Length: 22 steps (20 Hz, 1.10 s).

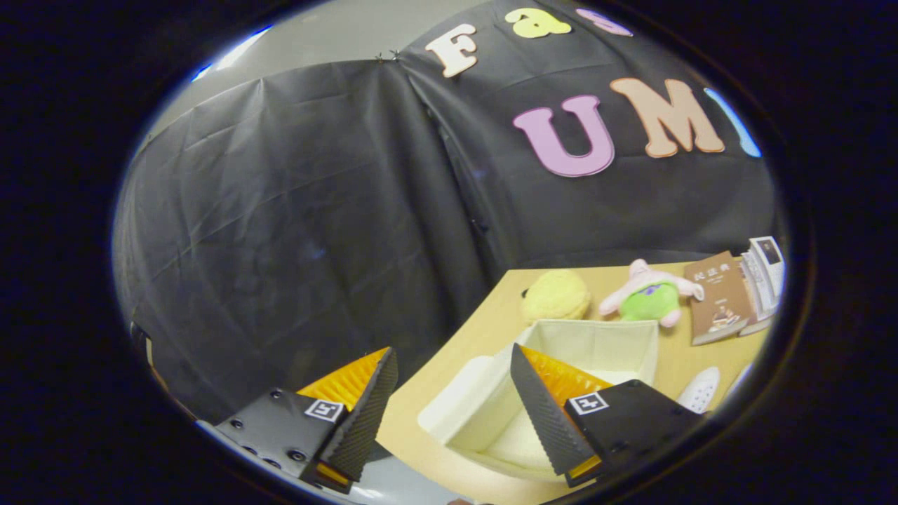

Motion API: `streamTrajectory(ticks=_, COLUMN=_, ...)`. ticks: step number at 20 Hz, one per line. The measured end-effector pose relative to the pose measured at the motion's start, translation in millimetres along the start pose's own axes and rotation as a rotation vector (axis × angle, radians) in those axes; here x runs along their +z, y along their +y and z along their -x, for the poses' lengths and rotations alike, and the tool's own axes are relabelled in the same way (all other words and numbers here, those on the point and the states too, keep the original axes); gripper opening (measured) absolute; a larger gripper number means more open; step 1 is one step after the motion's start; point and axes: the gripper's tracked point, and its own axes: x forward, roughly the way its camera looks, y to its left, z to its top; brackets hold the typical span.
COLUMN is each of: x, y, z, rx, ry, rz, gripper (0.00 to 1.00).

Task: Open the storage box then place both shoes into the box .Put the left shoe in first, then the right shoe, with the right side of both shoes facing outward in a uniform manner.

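**Clerk:** Item one, your claw (449, 393). Condition?

**Checker:** You have it spread wide, the two fingers well apart, with nothing held between them. One finger hangs off the worktop's edge in front of the black cloth wall; the other finger overlaps the box.

**Clerk:** Item two, the task's container.

**Checker:** One cream-white fabric storage box (596, 344), square, soft-walled, open at the top, standing on the pale wooden worktop (673, 365). It lies just ahead of your claw, partly behind one finger. Its near side shows a folded flap or lid (466, 400) of the same cream cloth, lying outward toward the worktop's edge. What you can see of the inside holds no shoe.

**Clerk:** Item three, footwear.

**Checker:** One white perforated shoe (698, 389), only its tip showing, on the worktop just beside the box. You cannot tell whether it is the left or the right.

**Clerk:** Sundries beyond the box?

**Checker:** One round yellow plush ball (555, 296), near the box's far corner. One pink plush toy with a green body (649, 294), next to it. One brown paperback book (717, 298), lying flat, and a white boxed item (765, 273) touching the book's far side.
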Motion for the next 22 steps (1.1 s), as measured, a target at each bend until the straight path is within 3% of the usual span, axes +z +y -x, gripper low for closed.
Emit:
streamTrajectory(ticks=12, x=-2.2, y=-178.2, z=95.8, rx=-0.312, ry=-0.056, rz=0.038, gripper=1.0)
streamTrajectory(ticks=22, x=-63.1, y=-282.5, z=121.4, rx=-0.411, ry=0.04, rz=0.016, gripper=1.0)
